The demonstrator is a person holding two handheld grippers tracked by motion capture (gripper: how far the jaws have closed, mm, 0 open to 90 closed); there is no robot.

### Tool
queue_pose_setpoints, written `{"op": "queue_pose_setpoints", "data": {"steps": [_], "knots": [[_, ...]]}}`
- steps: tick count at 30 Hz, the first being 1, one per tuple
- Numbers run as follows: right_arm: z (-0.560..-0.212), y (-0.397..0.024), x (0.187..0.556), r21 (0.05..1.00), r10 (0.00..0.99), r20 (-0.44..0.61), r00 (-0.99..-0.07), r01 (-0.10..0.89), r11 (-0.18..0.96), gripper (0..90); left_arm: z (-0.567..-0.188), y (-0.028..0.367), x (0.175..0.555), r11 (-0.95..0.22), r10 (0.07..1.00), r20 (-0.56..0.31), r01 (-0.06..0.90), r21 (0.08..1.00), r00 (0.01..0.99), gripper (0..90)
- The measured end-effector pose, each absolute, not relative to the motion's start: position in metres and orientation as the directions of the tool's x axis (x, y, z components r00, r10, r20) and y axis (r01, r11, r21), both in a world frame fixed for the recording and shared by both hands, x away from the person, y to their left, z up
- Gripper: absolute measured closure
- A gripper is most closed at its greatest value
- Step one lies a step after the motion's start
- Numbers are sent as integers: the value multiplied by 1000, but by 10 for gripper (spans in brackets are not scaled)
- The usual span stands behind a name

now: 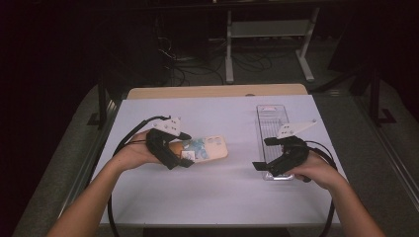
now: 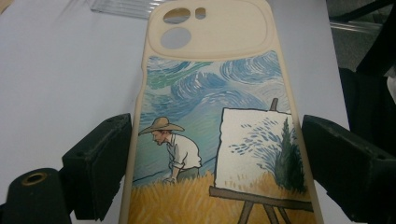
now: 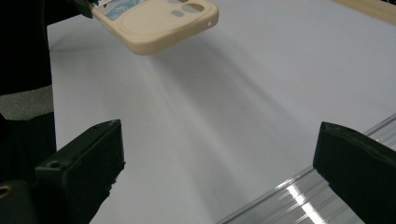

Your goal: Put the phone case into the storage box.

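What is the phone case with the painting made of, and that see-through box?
The phone case looks like soft matte rubbery plastic, cream, with rounded edges and a printed picture; I can't be sure how soft. The see-through box looks like hard clear plastic: the table shows through it and its edges glint.

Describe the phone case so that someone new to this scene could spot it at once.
On the white table, look at the left side, where the left gripper is shut on it. The phone case is cream-coloured, with a painted man in a straw hat beside an easel; the only other item, a tray at right, is clear plastic.
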State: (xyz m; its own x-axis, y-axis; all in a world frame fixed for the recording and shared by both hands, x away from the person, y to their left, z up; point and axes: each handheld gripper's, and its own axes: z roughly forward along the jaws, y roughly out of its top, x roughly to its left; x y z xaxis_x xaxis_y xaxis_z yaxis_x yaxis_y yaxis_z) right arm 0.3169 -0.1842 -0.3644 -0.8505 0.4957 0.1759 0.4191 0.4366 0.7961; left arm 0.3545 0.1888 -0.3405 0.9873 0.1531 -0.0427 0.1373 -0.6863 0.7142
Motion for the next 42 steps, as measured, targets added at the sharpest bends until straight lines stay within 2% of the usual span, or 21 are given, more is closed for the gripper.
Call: {"op": "queue_pose_setpoints", "data": {"steps": [9, 24, 33, 42], "knots": [[-353, -172, 324, 799, 430, 151, -890, 366, 477, 0, -334, 189, 354, -692, 128, -34, 114, 713, 991, 111], [-342, -155, 333, 786, 374, 130, -918, 326, 525, 0, -334, 184, 353, -698, 77, -40, 83, 711, 996, 110], [-338, -144, 337, 771, 307, 82, -948, 256, 583, 0, -335, 179, 351, -702, 43, -41, 59, 710, 998, 111], [-335, -131, 341, 768, 254, 90, -963, 230, 598, 0, -338, 172, 350, -703, 18, -40, 41, 710, 999, 111]]}}
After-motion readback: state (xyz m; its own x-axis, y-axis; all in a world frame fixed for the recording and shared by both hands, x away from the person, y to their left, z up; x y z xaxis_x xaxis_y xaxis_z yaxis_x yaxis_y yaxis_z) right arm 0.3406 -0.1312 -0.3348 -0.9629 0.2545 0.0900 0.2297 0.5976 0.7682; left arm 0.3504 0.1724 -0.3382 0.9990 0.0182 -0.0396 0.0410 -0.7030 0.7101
